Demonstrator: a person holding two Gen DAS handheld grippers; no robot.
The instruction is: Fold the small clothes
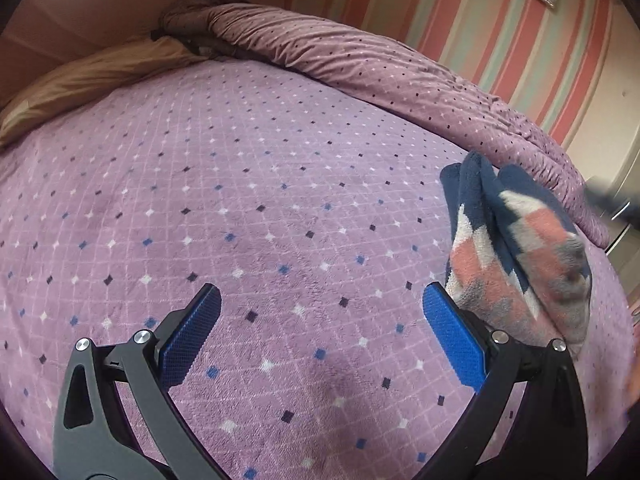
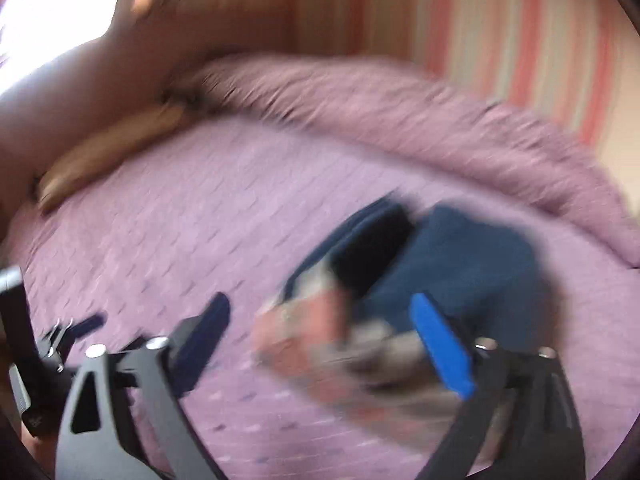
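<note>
On the left, the left gripper [image 1: 322,312] hangs over the bed [image 1: 240,200] with its fingers [image 1: 190,334] spread wide and nothing between them, only the lilac diamond-print blanket below; it looks parked there because it has no job at this instant and keeps clear of the work. A tan pillow [image 1: 80,80] lies at the bed's far left edge and a rolled duvet [image 1: 360,64] runs along the far side by the striped wall [image 1: 500,32], which leaves the middle of the bed free as a folding place. Further right, the sock [image 1: 520,256], a fluffy thing in navy, pink, white and grey, lies bunched on the blanket just beyond the left gripper's right finger, doubled over so its navy cuff points away. In the right wrist view the right gripper [image 2: 320,332] is over that same sock [image 2: 440,264], fingers [image 2: 440,344] wide apart and pressing on nothing; the picture is badly smeared, so the sock probably lies loose between and beyond them rather than hanging from either one. That fits a bundle put down near the duvet, out of the way. The left gripper's tips show at this view's left edge.
</note>
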